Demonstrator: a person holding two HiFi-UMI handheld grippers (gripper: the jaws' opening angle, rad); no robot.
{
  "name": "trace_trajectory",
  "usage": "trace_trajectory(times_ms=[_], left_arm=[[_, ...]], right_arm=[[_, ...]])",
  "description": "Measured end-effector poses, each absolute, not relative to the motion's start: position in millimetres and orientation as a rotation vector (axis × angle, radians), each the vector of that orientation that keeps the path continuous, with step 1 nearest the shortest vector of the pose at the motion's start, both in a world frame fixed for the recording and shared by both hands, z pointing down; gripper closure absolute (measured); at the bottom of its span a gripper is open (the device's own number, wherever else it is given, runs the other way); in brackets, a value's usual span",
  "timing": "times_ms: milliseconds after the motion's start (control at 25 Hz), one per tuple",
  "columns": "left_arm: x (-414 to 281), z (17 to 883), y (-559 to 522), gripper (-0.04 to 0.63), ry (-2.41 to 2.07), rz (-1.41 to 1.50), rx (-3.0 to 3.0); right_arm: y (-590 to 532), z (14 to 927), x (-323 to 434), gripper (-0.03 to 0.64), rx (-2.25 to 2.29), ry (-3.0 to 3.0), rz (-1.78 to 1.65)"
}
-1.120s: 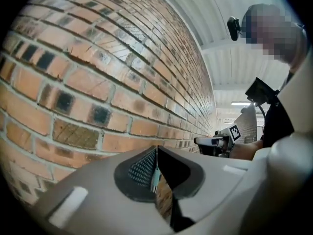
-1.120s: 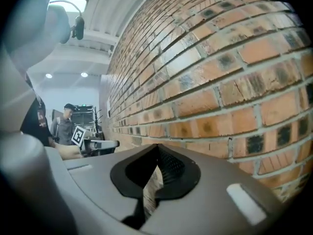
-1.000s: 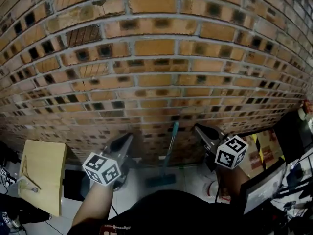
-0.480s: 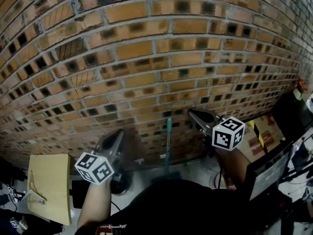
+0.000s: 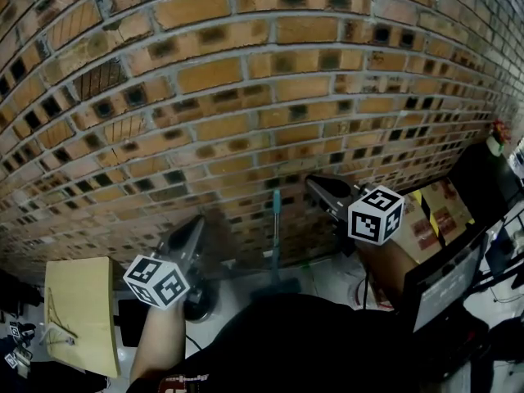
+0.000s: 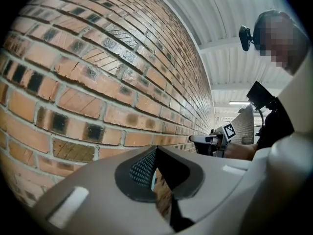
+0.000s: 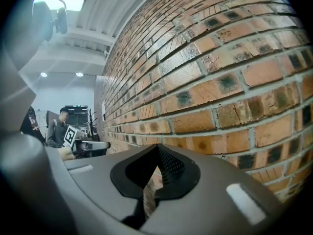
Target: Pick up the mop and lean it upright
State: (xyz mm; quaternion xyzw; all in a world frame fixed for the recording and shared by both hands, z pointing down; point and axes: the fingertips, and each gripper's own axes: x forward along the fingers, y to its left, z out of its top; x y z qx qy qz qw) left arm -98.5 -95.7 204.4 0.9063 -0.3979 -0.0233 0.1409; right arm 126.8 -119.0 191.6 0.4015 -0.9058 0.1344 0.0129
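Shows mop [image 5: 276, 223] at 6 o'clock in head view, upright, handle leaning on wall [image 5: 246, 97]; lower end mostly hidden behind the person's dark torso. Places left gripper [image 5: 197, 224] at 9 o'clock of the handle and right gripper [image 5: 316, 185] at 2 o'clock of it, both apart from the mop and touching nothing. Gives both pairs of jaws as pressed together and empty, with only bricks beyond them in each gripper view. Points to pick-up and leaning as apparently done: mop resting on wall with no support from either gripper. Leaves, at most, a check that the handle does not slide. Includes board [image 5: 78, 309] at 8 o'clock and box [image 5: 430, 223] at 3 o'clock, neither involved.
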Motion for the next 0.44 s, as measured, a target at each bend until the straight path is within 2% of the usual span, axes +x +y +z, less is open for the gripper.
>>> trace_trajectory(times_ms=[440], left_arm=[[-94.8, 204.0, -101.9, 0.594, -1.135, -0.060, 2.611]], right_arm=[[-124.3, 192.0, 125.3, 0.604, 1.240, -2.820, 0.405]])
